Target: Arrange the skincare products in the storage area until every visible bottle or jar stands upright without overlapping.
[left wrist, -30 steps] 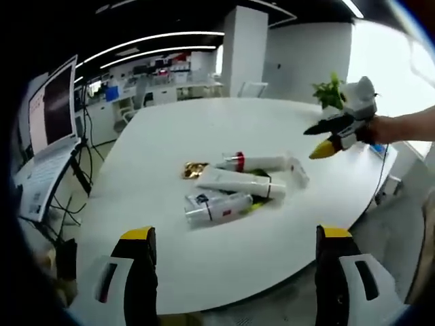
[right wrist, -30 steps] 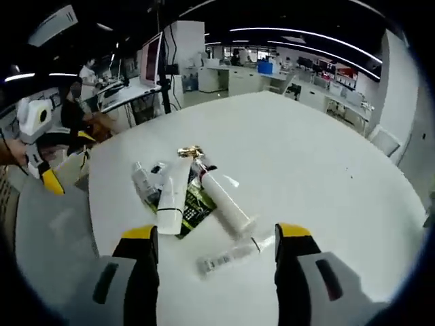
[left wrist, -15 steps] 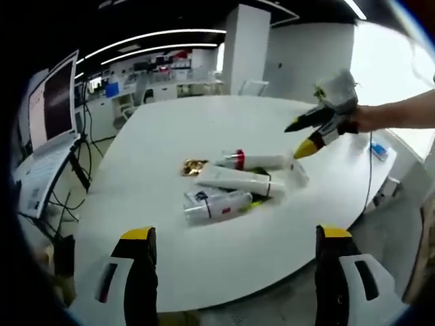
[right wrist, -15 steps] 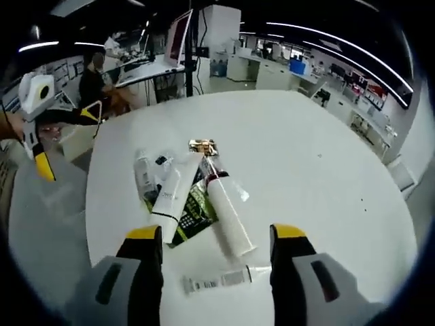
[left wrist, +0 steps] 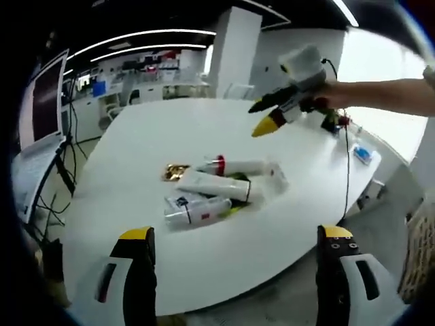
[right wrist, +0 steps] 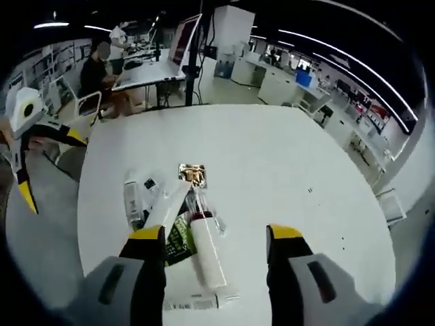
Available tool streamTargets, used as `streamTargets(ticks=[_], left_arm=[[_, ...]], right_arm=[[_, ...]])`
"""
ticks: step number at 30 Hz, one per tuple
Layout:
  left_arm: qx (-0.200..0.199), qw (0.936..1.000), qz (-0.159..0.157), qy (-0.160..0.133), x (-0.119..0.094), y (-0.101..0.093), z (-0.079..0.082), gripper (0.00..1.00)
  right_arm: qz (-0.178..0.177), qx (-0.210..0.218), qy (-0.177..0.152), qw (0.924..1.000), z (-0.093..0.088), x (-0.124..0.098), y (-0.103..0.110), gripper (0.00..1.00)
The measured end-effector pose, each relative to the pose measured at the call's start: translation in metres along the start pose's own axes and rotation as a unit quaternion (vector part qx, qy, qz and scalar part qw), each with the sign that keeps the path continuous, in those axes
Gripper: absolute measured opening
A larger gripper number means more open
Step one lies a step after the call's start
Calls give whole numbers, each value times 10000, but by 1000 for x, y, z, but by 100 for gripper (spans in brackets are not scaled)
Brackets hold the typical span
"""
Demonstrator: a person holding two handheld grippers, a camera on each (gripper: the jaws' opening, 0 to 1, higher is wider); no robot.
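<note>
Office: open-plan room, desks and monitors at the back, big white round table (left wrist: 136,224) up front.
Pile: a heap of skincare products at table centre, every one lying flat and overlapping; none stands yet.
Left to right in the left gripper view: clear bottle (left wrist: 198,210) at 7 o'clock of the heap, gold-capped jar (left wrist: 175,171) at 10 o'clock, white tube (left wrist: 221,185) across the middle, red-collared tube (left wrist: 241,167) at 2 o'clock.
Left gripper (left wrist: 234,261): jaws spread wide, nothing between them, well short of the pile, which sits at 12 o'clock ahead.
Right gripper (right wrist: 216,261): jaws wide apart and empty, hovering with the red-collared tube (right wrist: 204,251) lying between them; green packet (right wrist: 178,239) under the heap.
Risk: tubes are crossed, so lifting one could drag or roll its neighbours; a narrow cap end makes a tube topple when stood.
</note>
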State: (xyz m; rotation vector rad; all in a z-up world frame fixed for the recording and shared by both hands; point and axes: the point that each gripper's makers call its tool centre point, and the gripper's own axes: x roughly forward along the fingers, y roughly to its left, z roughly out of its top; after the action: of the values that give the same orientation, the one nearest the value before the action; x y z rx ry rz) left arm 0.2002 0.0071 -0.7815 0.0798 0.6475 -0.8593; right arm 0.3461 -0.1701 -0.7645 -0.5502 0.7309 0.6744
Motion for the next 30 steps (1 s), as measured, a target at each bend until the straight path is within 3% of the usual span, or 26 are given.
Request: streamTargets(ticks=[3,6,12,30], left_arm=[[-96,9998,-152,-50,0,-7,0,97],[-56,9997,-229,-22,-1,-11,-2,97],[-139,9996,-251,-69,-4,-3,-1,97],[-416,9989,-190,-57,-1,11,-1,95]], right_arm=[[197,-63,207,9996,-1,14,0,58],[402,-343,618,9967,-15,28,2,55],[779,-548,1127,9890,-37,49,5,50],[1379,-575,1905,9702,-71,97,29,41]])
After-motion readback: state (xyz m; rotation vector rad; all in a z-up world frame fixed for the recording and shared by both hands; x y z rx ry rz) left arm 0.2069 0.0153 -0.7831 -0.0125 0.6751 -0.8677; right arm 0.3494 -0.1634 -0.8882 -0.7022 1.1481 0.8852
